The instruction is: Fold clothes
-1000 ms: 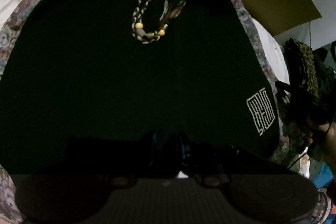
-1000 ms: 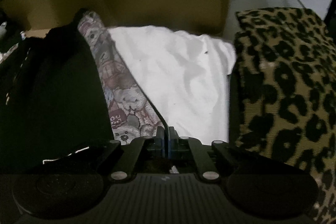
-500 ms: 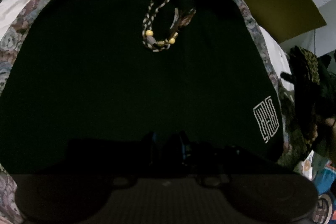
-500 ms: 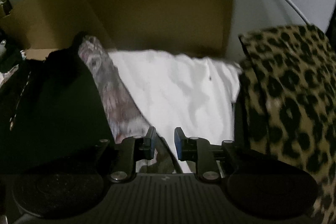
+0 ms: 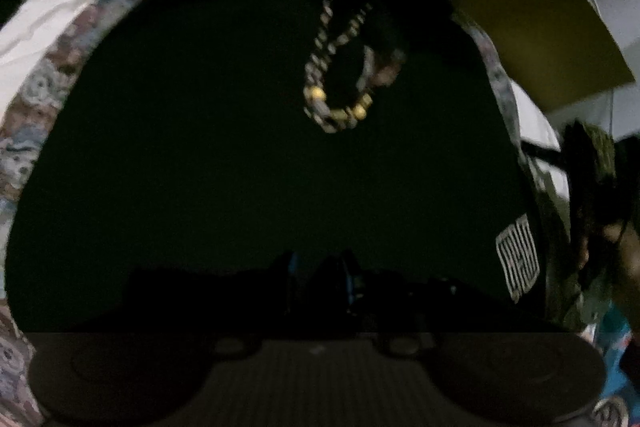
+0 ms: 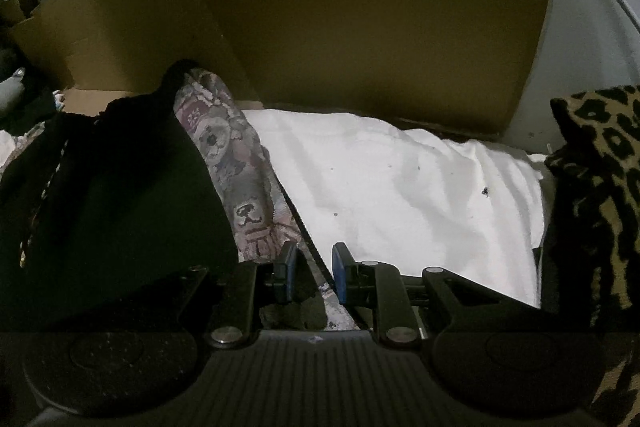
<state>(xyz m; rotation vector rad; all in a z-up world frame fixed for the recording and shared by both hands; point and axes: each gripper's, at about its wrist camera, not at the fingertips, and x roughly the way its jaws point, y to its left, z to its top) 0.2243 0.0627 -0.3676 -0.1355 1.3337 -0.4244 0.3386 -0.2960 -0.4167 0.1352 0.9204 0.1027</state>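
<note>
Black shorts (image 5: 256, 155) lie spread flat and fill the left wrist view, with a braided drawstring (image 5: 336, 95) carrying gold beads and a white logo (image 5: 518, 263) at the right. My left gripper (image 5: 322, 273) sits at their near hem, its blue pads close together with a dark hump of the fabric pinched between them. In the right wrist view the same shorts (image 6: 112, 207) lie at the left. My right gripper (image 6: 312, 273) stands open above the edge of the bear-patterned cloth (image 6: 228, 155), with nothing between its pads.
The bear-patterned cloth (image 5: 44, 99) lies under the shorts. A white cloth (image 6: 400, 179) lies to the right, with leopard-print fabric (image 6: 600, 155) at the far right. A cardboard box (image 6: 360, 7) stands open behind. A hand (image 5: 628, 259) shows at the right edge.
My right gripper's jaws were shut and now stand apart; it has shifted left, so the leopard fabric sits farther right in its view. The left gripper has barely moved.
</note>
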